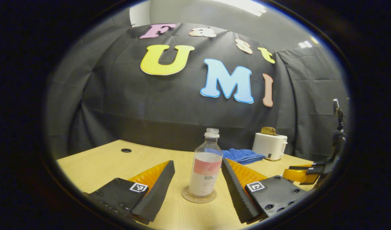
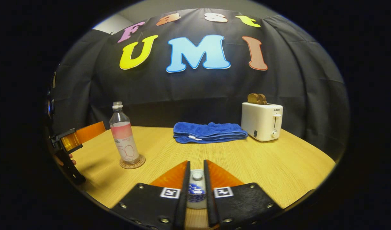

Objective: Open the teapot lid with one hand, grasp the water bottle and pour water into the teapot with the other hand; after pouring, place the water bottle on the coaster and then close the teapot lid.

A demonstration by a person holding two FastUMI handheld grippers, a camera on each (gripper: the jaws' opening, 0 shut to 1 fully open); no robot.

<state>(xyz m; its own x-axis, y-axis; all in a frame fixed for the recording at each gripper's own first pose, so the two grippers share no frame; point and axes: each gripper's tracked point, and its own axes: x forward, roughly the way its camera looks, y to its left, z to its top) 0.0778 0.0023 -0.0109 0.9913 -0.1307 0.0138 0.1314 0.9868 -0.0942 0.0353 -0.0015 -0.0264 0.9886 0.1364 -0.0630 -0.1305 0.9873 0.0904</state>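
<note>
A clear water bottle (image 1: pixel 205 166) with a pink label and no cap stands upright on a round coaster (image 1: pixel 199 195). My left gripper (image 1: pixel 198 162) is open, a finger on each side of the bottle with a gap to it. From the right gripper view the bottle (image 2: pixel 123 135) and coaster (image 2: pixel 132 162) are at the left, with the left gripper (image 2: pixel 71 140) and a hand beside them. My right gripper (image 2: pixel 197 163) is shut on a white teapot lid (image 2: pixel 196 187) with a blue pattern and a round knob. The teapot's body is hidden below the fingers.
A folded blue towel (image 2: pixel 209 132) lies at the back of the wooden table (image 2: pixel 278 166). A white toaster (image 2: pixel 262 121) with bread in it stands to the towel's right. A cable hole (image 1: pixel 126 150) is in the table's far left. A dark stand (image 1: pixel 337 134) rises at the right.
</note>
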